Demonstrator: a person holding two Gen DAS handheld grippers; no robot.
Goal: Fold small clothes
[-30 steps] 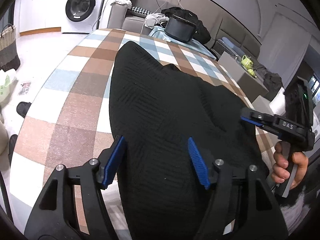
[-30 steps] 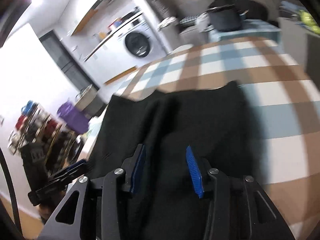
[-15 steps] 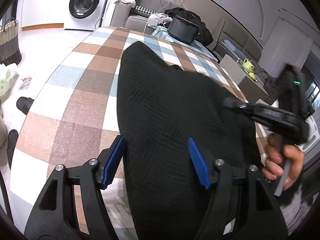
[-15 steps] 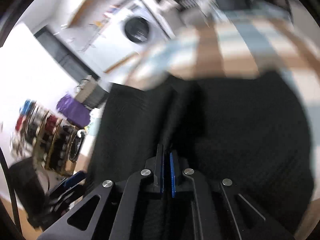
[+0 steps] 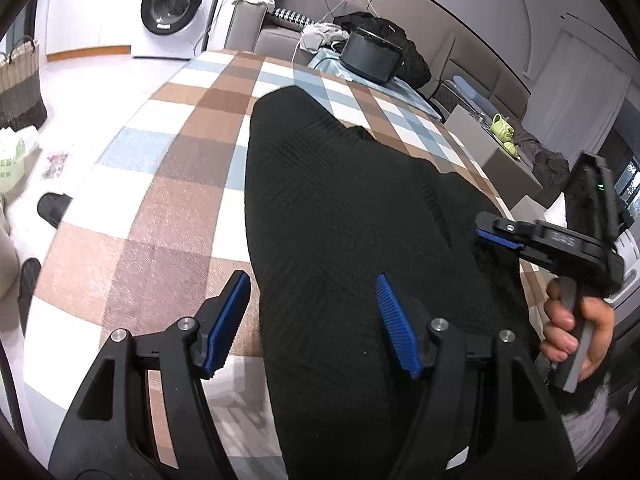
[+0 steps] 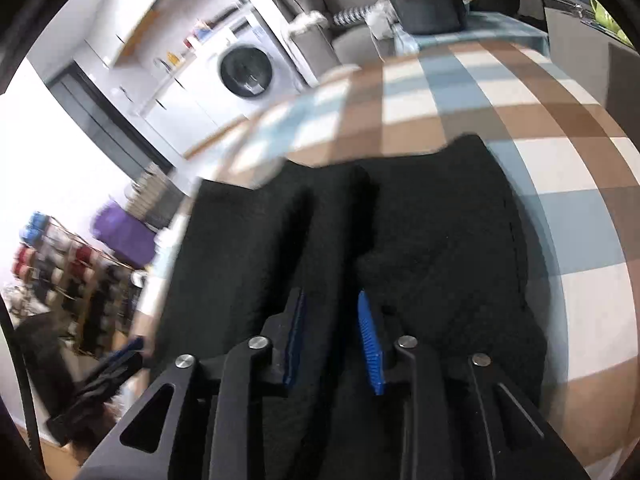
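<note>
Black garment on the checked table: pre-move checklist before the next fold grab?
1. Black garment lies on the checked tablecloth, not hanging off the far edge: ok.
2. Garment flat: not ok, a raised ridge runs up its middle in the right wrist view.
3. Left gripper free to grab: ok, open, straddling the garment's left edge, pads not pressing.
4. Right gripper clear of cloth: cannot tell, its jaws are opening over the ridge; the view is blurred.
5. Grippers apart from each other: ok, the right one sits at the garment's right edge.
</note>
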